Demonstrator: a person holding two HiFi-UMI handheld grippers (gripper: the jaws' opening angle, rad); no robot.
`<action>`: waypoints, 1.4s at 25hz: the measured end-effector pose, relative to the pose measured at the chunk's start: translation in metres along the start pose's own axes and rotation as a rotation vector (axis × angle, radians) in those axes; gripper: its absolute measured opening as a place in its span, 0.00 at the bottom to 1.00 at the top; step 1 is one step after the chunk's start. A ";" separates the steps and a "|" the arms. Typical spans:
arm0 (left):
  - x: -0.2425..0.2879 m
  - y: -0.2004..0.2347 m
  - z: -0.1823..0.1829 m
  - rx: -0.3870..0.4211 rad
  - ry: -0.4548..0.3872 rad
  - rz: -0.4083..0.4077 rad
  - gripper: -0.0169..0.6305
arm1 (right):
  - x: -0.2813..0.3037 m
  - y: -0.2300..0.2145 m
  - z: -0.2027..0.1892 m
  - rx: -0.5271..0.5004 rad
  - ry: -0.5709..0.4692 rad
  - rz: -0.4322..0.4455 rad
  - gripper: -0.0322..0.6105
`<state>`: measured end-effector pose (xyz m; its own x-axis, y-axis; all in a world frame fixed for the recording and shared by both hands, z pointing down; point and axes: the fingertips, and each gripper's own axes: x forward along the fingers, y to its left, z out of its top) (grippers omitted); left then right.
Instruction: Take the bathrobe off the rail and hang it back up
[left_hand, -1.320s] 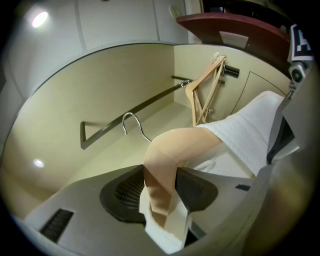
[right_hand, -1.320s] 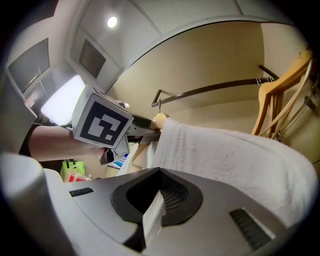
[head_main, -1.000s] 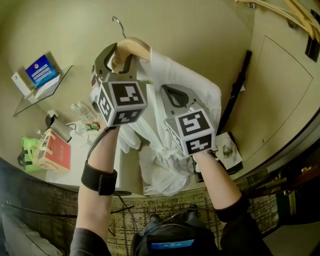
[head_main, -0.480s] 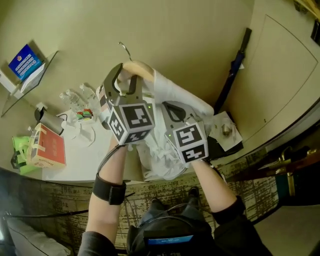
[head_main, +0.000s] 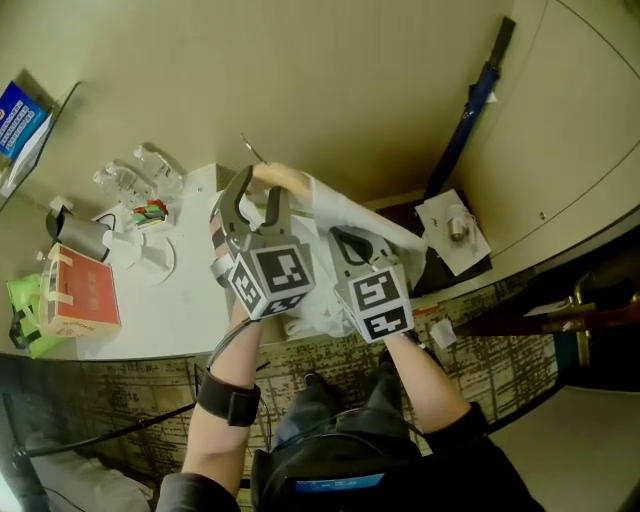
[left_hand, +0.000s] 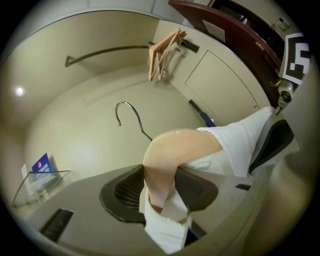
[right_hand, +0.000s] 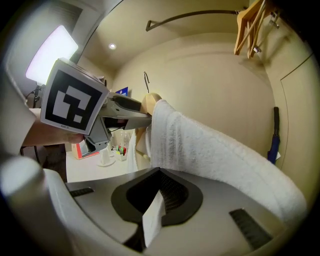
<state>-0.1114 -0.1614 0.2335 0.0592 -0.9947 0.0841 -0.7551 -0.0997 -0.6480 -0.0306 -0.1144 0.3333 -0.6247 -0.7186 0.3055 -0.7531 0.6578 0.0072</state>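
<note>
Now: bathrobe off the rail, both grippers loaded

Left gripper (head_main: 256, 195) is clamped on the wooden hanger (left_hand: 172, 155) at its shoulder bend, with a fold of white cloth caught between the jaws too. Hook stands free in the air. Right gripper (head_main: 350, 243) sits just beside it, jaws pinched tight on a thin flap of the bathrobe (right_hand: 210, 150). The robe drapes off the hanger across the right gripper, above the white counter (head_main: 190, 300). Both forearms reach away from the body, marker cubes facing up. Rail (left_hand: 107, 51) is high on the wall, well apart from the hook
</note>
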 end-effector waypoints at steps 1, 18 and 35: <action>0.002 -0.008 -0.011 0.003 0.012 -0.014 0.32 | 0.004 0.000 -0.010 0.008 0.014 0.002 0.09; 0.038 -0.180 -0.214 -0.018 0.257 -0.249 0.31 | 0.083 -0.020 -0.229 0.141 0.323 0.047 0.09; 0.069 -0.313 -0.384 -0.008 0.467 -0.490 0.31 | 0.150 -0.009 -0.377 0.226 0.450 0.083 0.09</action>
<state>-0.1217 -0.1886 0.7333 0.1087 -0.7192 0.6863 -0.7180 -0.5343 -0.4462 -0.0401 -0.1433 0.7377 -0.5709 -0.4656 0.6762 -0.7618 0.6076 -0.2249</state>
